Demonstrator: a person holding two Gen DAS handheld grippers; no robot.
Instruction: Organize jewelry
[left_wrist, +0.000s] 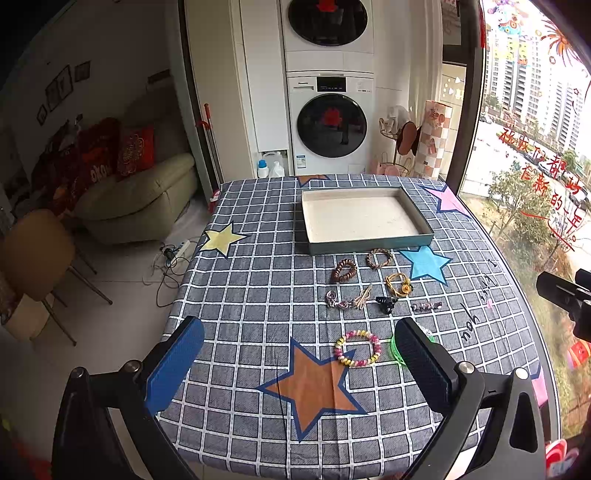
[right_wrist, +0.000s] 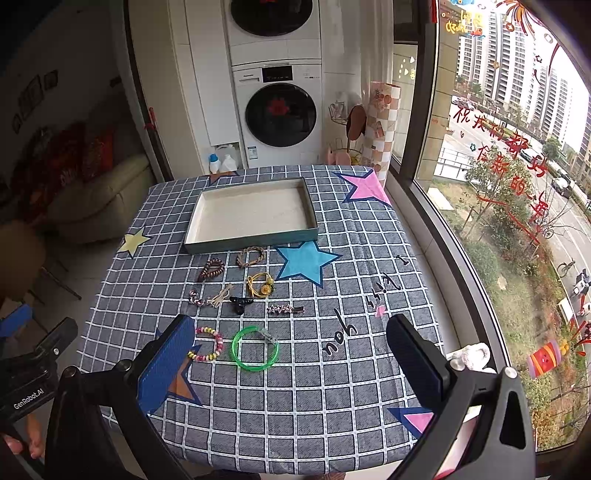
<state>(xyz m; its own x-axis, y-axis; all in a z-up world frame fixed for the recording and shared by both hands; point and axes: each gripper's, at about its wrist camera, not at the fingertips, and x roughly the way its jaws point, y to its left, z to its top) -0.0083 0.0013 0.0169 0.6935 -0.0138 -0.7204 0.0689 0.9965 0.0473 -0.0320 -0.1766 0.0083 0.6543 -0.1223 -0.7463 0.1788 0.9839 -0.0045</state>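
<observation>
tablecloth (right_wrist: 332, 387) – grey-blue, white grid, coloured stars | tray (right_wrist: 251, 242) – white inside | bangle (right_wrist: 255, 348) – green

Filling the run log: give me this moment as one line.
stage: start | left tool: open, empty | right tool: open, empty | tray: empty | jewelry on cloth, green bangle nearest

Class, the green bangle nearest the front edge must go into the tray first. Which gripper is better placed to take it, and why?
The right gripper, probably. In its view the green bangle lies between its open fingers; in the left wrist view, the left gripper frames the pastel bead bracelet, the bangle mostly hidden behind one finger. The tray holds nothing.
</observation>
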